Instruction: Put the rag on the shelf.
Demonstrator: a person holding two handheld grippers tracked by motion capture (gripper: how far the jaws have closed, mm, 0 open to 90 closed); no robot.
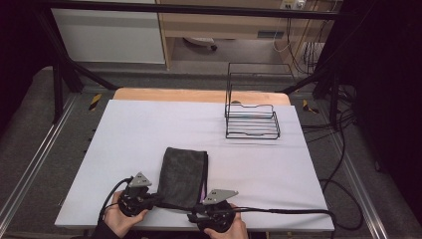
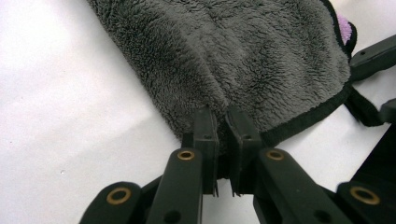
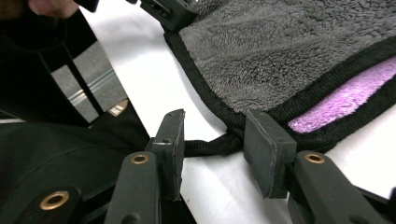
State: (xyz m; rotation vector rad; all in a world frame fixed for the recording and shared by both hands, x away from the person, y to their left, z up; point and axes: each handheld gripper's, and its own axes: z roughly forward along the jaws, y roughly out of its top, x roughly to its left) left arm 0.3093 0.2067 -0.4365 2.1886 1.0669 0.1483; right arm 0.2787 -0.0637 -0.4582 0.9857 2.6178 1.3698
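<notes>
Left tool (image 2: 223, 122) on lengthwise towel (image 1: 182, 175)

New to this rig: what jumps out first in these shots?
The folded grey towel at the near edge of the white table, purple showing inside its black trim. The left gripper is pinched shut on its near edge, while the right gripper stands open around the towel's hanging loop. Far right stands an empty black wire rack.

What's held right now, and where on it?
The left gripper pinches the grey towel at its near edge. The right gripper is open around the towel's hanging loop, not gripping.
</notes>
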